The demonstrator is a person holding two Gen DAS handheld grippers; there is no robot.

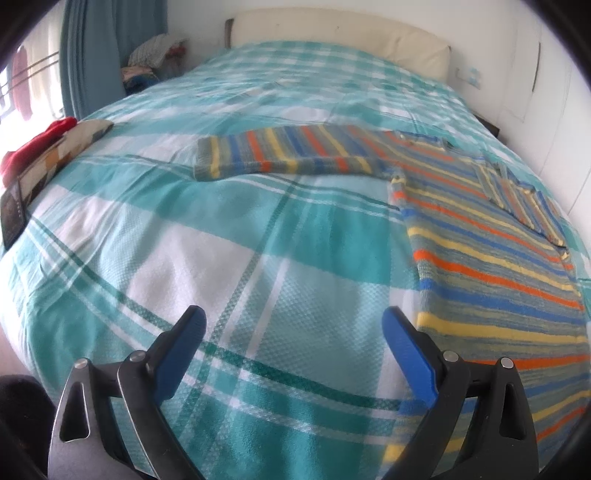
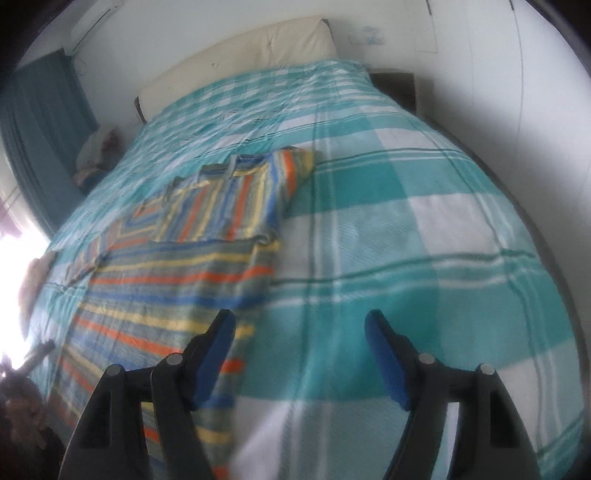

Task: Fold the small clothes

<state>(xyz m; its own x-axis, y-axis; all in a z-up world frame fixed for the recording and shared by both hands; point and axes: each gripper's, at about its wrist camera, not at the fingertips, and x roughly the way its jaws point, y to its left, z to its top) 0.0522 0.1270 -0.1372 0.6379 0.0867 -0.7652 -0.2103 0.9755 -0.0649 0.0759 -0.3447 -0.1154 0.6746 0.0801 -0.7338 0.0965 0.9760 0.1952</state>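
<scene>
- One bed [image 1: 155, 236], covered by a teal-and-white checked bedspread, fills both views; its far end meets a cream headboard [image 1: 332, 33] against a white wall [image 1: 524, 96].
- The widest open stretch of bedspread lies on the near left in the left wrist view, and on the right half in the right wrist view, with nothing lying on it there.
- One blue curtain [image 1: 92, 55] hangs past the bed's far left corner, beside a small pile of laundry [image 1: 155, 51].
- One striped sweater [image 1: 491, 266] lies flat on the bed, body spread toward the near edge. One sleeve [image 1: 280, 155] stretches out sideways across the bedspread; the other [image 1: 517, 195] is folded over the body.
- At the bed's left edge sit one patterned cushion [image 1: 62, 151], one red cloth [image 1: 33, 147] on it, and one dark flat object [image 1: 13, 214].
- Two grippers show. The left gripper [image 1: 293, 334] hangs released over bare bedspread, its right finger just beside the sweater's near side edge.
- The right gripper [image 2: 300, 339] is also spread and empty; its left finger overlaps the sweater's side edge in the picture, its right finger is over bare bedspread.
</scene>
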